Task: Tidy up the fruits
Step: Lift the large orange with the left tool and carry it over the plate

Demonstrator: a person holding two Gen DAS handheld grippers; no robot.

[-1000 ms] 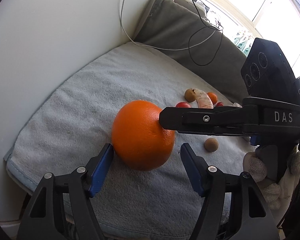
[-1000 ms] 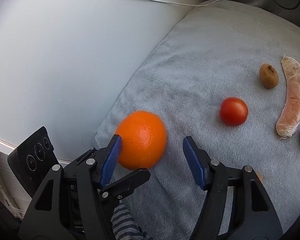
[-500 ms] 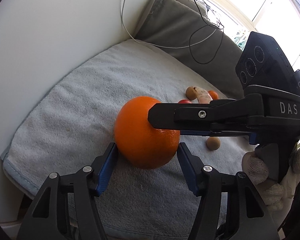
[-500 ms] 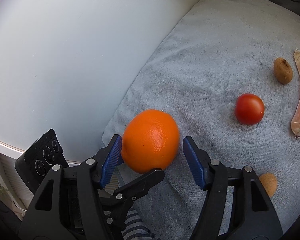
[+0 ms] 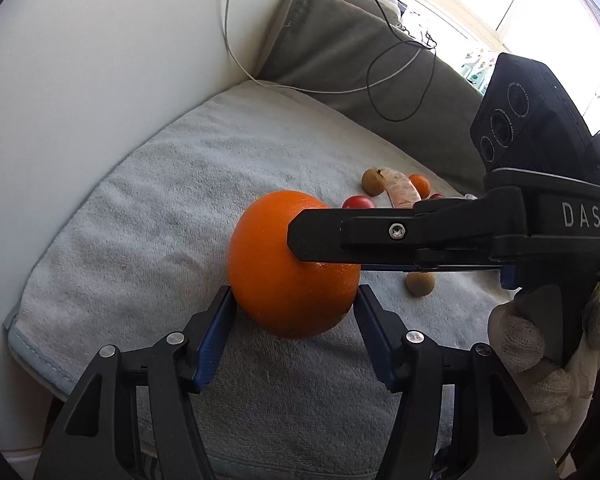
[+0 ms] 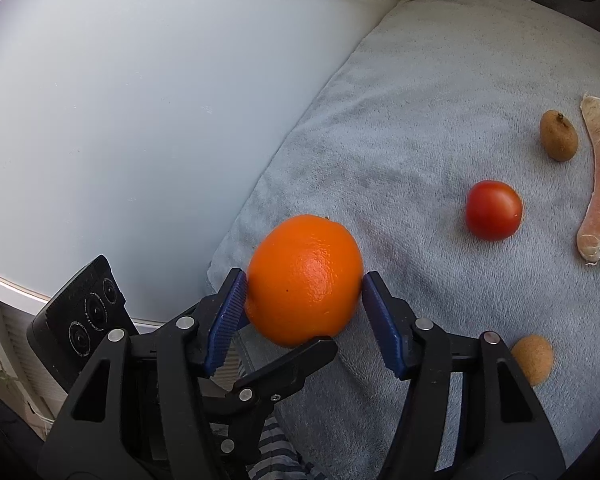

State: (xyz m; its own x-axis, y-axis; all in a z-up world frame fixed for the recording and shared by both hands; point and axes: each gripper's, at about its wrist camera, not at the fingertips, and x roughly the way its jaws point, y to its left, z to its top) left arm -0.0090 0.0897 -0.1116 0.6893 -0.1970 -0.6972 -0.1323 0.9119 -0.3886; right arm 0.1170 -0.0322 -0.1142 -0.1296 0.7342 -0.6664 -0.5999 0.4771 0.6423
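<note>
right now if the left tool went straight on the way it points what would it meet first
The orange, already between the left tool pads; past it, probably the right tool's finger.

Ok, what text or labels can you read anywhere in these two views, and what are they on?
"DAS": white letters on the body of the right gripper, seen in the left wrist view.
Fine print ringing the lenses of the black camera block above it: too small to read.
Print around the lenses on the left gripper's camera block: too small to read.
No other text.
</note>
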